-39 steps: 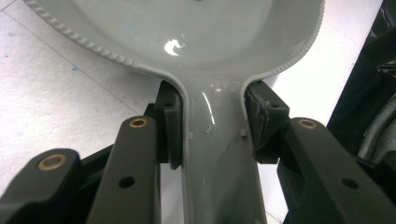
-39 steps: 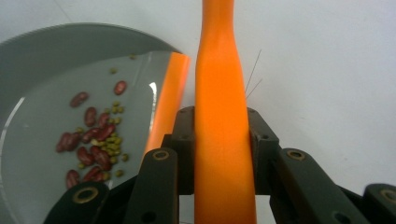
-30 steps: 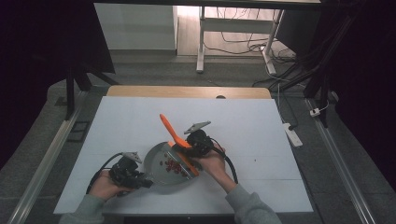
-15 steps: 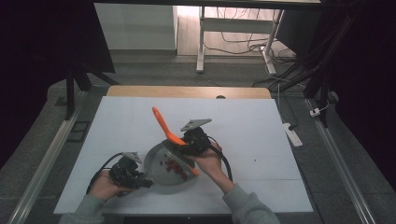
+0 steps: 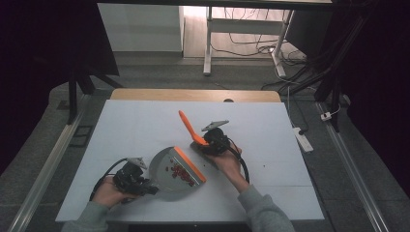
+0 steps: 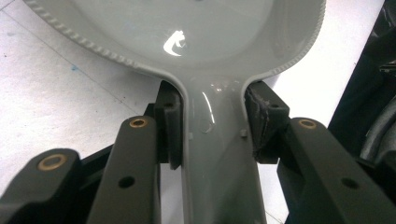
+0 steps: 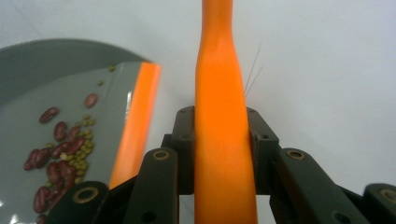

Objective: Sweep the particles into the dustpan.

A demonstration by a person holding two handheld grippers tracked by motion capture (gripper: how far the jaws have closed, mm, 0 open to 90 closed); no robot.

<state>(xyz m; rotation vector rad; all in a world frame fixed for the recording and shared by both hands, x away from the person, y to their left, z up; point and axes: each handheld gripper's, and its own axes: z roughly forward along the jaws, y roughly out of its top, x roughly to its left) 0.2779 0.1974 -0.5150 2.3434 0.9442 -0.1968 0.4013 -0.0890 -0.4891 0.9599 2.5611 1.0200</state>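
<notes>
A grey dustpan (image 5: 166,169) with an orange front lip (image 5: 190,165) lies on the white table and holds red beans (image 5: 180,172) mixed with small green ones. My left gripper (image 5: 145,187) is shut on the dustpan's handle (image 6: 215,158), pads pressed to both its sides. Just right of the pan's lip, my right gripper (image 5: 207,141) is shut on an orange brush handle (image 5: 186,123) that slants up to the far left. In the right gripper view the handle (image 7: 219,93) runs between the jaws, with the pan (image 7: 42,65) and beans (image 7: 58,149) at left.
The white table top (image 5: 270,125) ends in a wooden strip (image 5: 193,94) at its far edge. A few small specks lie on the table right of my right hand. A white power strip (image 5: 300,137) lies on the floor by the table's right side.
My right gripper has lifted the orange brush off the dustpan and carried it right and farther away. The dustpan's mouth has shifted slightly right; the left gripper keeps its hold.
</notes>
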